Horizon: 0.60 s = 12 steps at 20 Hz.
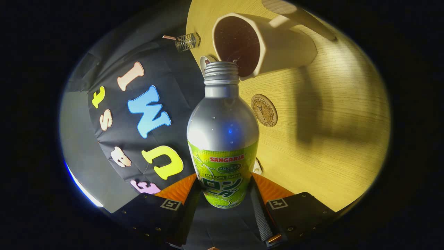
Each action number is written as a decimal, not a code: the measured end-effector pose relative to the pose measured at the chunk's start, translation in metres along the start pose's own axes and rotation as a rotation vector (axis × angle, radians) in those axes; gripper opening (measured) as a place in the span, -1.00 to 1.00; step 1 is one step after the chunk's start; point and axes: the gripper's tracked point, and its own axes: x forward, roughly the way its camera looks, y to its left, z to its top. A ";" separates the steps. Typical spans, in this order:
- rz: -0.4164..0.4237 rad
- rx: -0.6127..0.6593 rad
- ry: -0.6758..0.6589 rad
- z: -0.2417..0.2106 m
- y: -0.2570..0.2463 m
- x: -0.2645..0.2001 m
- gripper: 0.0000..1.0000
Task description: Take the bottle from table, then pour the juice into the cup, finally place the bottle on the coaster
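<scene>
Bottle (222, 139), uncapped and clamped between the gripper's (223, 194) two fingers, tips its mouth at the cup's (267, 43) rim above the table (329, 132); pouring appears under way, with the coaster (264, 110) waiting bare beside it.

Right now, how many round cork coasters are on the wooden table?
1. The round cork coaster lies flat on the wooden table, beside the silver bottle clamped between the gripper fingers. The bottle may hide others.
</scene>
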 end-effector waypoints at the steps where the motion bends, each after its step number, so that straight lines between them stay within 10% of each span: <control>1: 0.001 0.003 0.002 0.000 0.001 -0.001 0.51; 12: 0.024 0.059 0.015 -0.001 0.013 -0.007 0.51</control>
